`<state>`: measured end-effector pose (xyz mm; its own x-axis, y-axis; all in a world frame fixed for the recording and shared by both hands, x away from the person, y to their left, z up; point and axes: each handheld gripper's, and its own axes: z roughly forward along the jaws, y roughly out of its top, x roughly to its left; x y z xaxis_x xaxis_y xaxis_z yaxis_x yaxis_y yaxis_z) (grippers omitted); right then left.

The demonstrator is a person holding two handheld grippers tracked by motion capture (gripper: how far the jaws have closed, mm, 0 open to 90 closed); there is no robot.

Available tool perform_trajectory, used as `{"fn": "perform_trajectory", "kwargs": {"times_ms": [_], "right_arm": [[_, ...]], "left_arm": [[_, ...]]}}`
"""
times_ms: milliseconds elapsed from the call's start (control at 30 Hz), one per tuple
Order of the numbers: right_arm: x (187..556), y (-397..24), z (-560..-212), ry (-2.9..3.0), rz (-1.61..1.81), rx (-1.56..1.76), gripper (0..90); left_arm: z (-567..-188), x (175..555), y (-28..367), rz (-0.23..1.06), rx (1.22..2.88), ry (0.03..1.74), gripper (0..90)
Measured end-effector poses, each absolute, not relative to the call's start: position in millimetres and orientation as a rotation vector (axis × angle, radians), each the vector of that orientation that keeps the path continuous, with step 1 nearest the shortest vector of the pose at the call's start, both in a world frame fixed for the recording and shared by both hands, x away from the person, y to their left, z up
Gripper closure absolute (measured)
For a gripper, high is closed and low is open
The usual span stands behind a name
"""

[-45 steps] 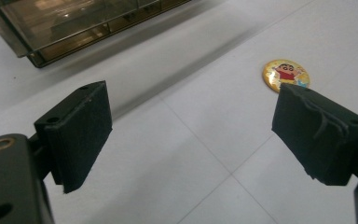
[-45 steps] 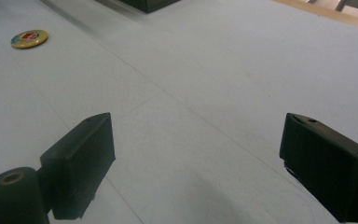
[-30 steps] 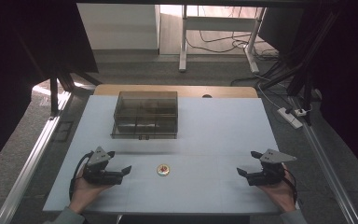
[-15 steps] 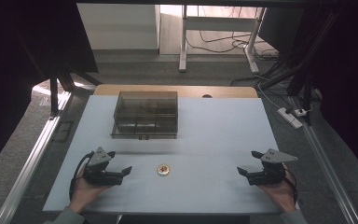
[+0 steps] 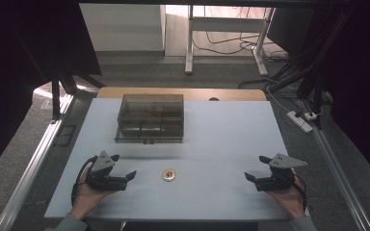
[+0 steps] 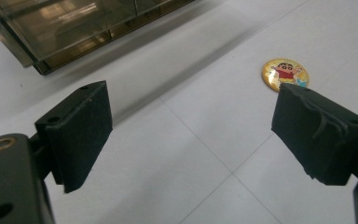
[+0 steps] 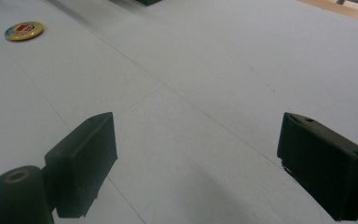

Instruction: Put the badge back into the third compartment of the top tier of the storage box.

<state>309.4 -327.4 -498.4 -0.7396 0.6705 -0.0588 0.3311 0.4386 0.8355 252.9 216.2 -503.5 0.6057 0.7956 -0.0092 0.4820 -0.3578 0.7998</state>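
Badge [image 5: 168,175]: one small round pin with a cartoon figure, lying flat on the white table [image 5: 231,139], lower centre of the high view. Untouched so far. It sits near the left gripper [image 5: 125,176] and well apart from the right gripper [image 5: 249,178], roughly between the two.

Left gripper: jaws spread wide, nothing held. In the left gripper view the badge [image 6: 285,74] lies just past the right-hand jaw, at the upper right of the frame.

Right gripper: jaws also wide apart, empty, resting low over bare tabletop. Badge [image 7: 24,31] far off in the upper left of its view.

Progress, as I judge it: nothing begun yet. Pickup is still to come, and likely a placing into the box.

Count: one badge, one smoky clear compartment box [image 5: 150,118] at upper centre of the table, two grippers, two hands.
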Motion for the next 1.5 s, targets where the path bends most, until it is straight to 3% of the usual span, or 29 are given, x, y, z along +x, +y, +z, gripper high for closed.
{"fn": "perform_trajectory", "kwargs": {"times_ms": [1500], "right_arm": [[309.2, -323.7, -499.5, 2.327, 1.214, 0.845, 11.8]], "left_arm": [[-487.8, 270.6, 166.8, 0.482, 2.140, 0.850, 12.8]]}}
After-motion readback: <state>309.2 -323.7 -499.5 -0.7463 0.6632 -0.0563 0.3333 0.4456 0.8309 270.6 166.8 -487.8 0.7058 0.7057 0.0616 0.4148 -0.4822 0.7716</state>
